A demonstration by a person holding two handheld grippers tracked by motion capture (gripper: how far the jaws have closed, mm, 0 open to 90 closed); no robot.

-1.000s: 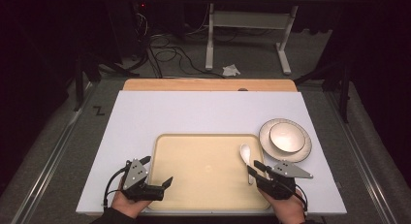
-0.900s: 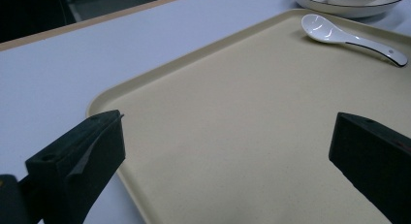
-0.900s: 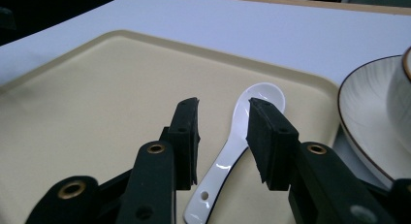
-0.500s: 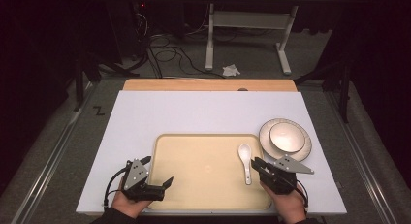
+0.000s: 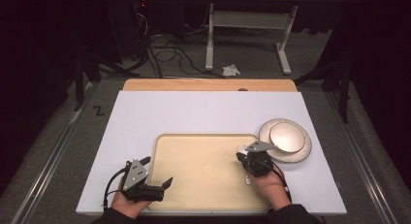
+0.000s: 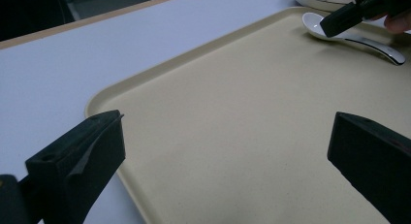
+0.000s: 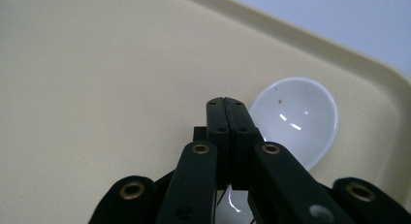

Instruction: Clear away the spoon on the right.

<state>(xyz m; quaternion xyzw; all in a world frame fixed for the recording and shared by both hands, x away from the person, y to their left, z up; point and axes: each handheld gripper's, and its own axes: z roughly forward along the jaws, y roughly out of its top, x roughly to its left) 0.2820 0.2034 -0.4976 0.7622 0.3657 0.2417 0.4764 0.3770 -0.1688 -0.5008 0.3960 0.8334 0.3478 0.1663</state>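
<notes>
Jaws pressed together, my right gripper hovers over a white spoon on the beige tray. My left gripper is spread wide at the tray's near left corner.

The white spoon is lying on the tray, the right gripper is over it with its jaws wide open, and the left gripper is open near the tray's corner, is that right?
Not quite: the right gripper has its jaws closed together over the white spoon on the tray, as the right gripper view shows. The left gripper is open.
</notes>
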